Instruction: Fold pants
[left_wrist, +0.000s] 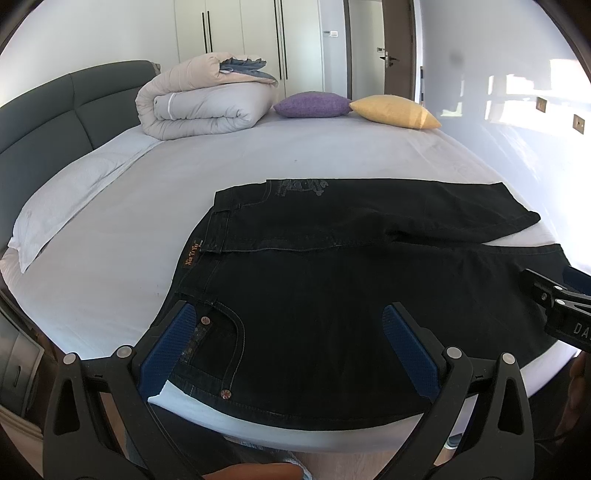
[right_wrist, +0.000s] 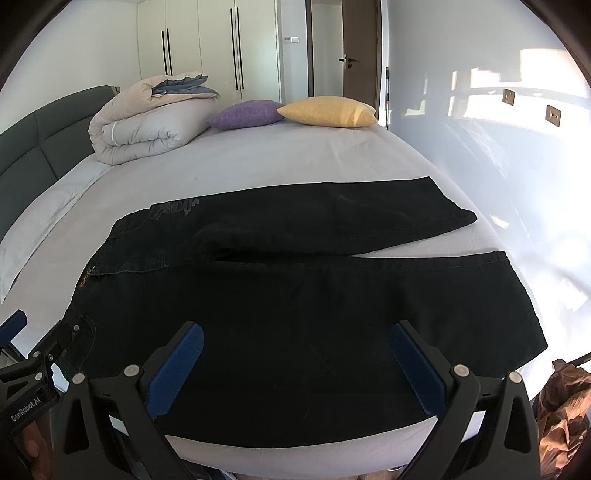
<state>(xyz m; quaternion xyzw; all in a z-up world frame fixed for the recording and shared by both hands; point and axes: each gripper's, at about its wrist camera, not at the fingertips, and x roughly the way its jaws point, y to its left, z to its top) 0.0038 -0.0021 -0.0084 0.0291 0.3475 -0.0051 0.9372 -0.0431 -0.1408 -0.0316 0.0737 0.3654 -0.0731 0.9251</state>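
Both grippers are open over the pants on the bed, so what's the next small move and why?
Probably lower both and pinch the near edge: the pants lie flat with legs spread, the left gripper hovers open by the waist pocket, and the right gripper is open over the near leg.

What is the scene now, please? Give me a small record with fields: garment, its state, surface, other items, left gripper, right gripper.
garment: black pants
state: spread flat, legs apart, not yet folded
surface: bed with a light sheet
other items: folded duvet, purple cushion, yellow cushion, at the far side
left gripper: open, over the waist and pocket end
right gripper: open, over the near leg
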